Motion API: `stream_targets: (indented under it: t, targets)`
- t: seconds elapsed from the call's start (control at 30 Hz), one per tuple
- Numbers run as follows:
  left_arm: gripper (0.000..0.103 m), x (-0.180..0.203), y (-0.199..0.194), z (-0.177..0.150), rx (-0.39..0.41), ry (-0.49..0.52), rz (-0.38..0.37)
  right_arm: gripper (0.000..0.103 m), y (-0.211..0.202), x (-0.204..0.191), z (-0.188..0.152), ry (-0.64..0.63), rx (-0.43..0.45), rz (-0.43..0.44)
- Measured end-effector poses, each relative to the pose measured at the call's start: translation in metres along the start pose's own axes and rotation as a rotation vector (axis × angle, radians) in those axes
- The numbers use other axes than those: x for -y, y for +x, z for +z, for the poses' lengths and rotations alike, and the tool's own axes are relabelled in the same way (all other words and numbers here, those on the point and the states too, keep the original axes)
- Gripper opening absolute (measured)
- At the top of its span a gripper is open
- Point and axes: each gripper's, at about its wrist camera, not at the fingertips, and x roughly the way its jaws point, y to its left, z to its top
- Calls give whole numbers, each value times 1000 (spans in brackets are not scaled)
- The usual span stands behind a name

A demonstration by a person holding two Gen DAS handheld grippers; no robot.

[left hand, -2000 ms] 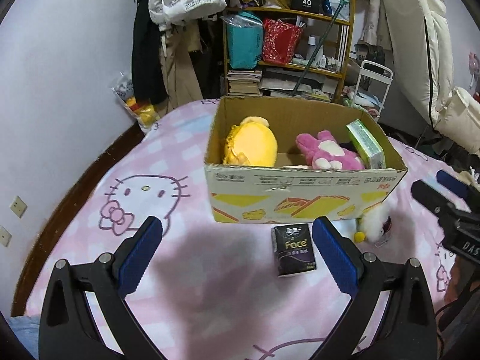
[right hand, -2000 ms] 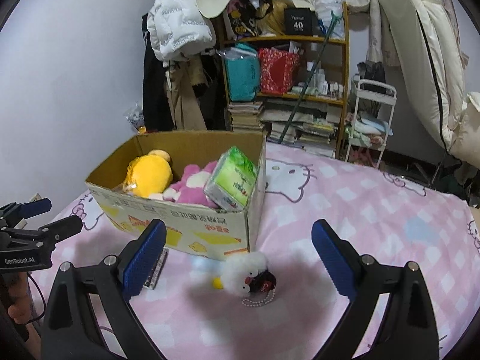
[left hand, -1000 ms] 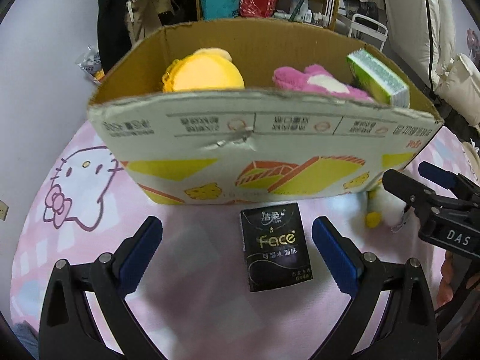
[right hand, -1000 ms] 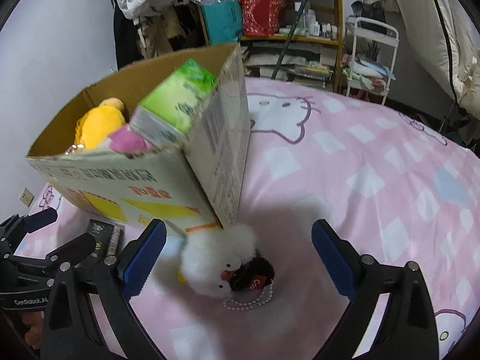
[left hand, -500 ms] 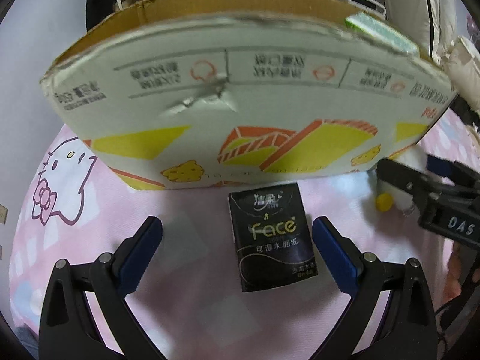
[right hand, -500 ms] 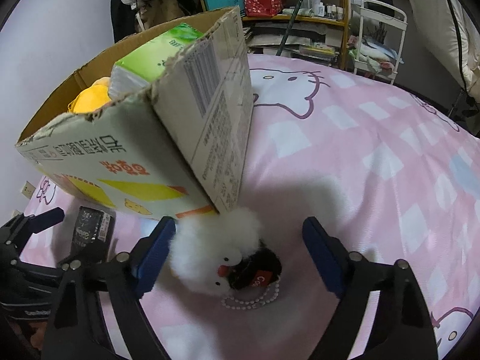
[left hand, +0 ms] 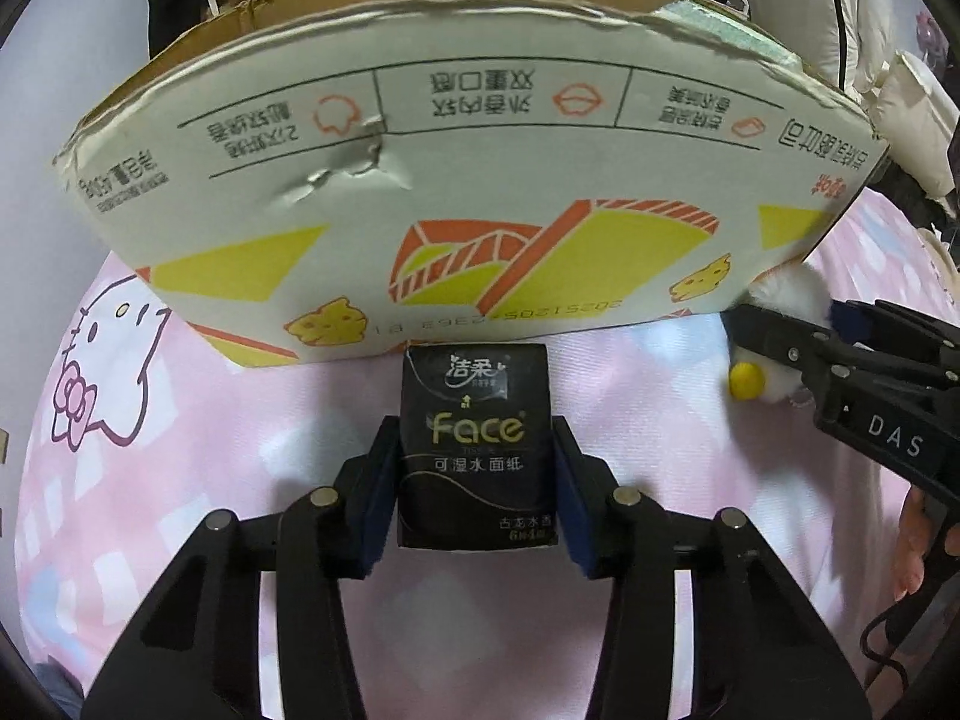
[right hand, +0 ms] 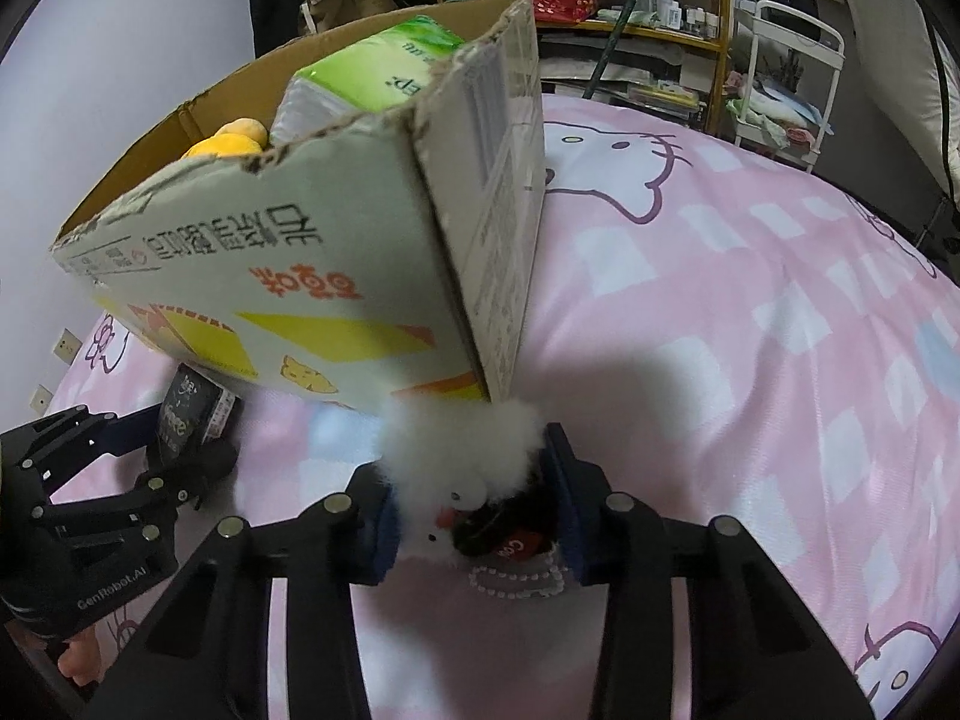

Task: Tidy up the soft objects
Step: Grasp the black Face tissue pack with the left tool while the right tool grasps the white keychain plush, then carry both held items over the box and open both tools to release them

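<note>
The cardboard box (left hand: 468, 180) stands on the bed (right hand: 750, 360), which carries a pink checked cover printed with cartoon cats, and serves as the reference for all positions. In the left wrist view, the left gripper (left hand: 474, 480) straddles a black tissue pack (left hand: 475, 444) that lies on the bed just in front of the box's printed front wall, its far end touching or nearly touching the base of that wall. The blue pads sit flush against both long sides of the pack, and the jaws are closing on it. In the right wrist view, the right gripper (right hand: 474, 516) is placed at the near right corner of the box, where a white fluffy toy (right hand: 462, 450) with a black hat and a bead string lies on the bed against the box's corner edge. The pads press into the toy's fur on both sides, and the jaws are closing on it. Inside the box, a green tissue pack (right hand: 372, 72) leans against the right wall and a yellow plush toy (right hand: 231, 138) lies further back toward the left. Behind the box stands a cluttered shelf (right hand: 630, 12). Each gripper appears at the edge of the other camera's view, beside the box front.
</note>
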Motion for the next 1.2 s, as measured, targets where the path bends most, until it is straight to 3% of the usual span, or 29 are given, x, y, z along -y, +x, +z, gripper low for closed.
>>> stream_targets:
  t: [0.33, 0.7, 0.9, 1.2]
  targets:
    - [45, -21, -17, -28, 8, -48, 7, 40, -10, -5, -11, 5, -4, -9]
    - [45, -34, -58, -32, 83, -70, 63, 40, -28, -15, -11, -11, 54, -14]
    - [45, -37, -93, -30, 181, -70, 104, 40, -53, -15, -6, 1, 137, -4]
    - [45, -45, -152, -29, 392, -72, 137, 40, -115, -19, 0, 7, 329, 1]
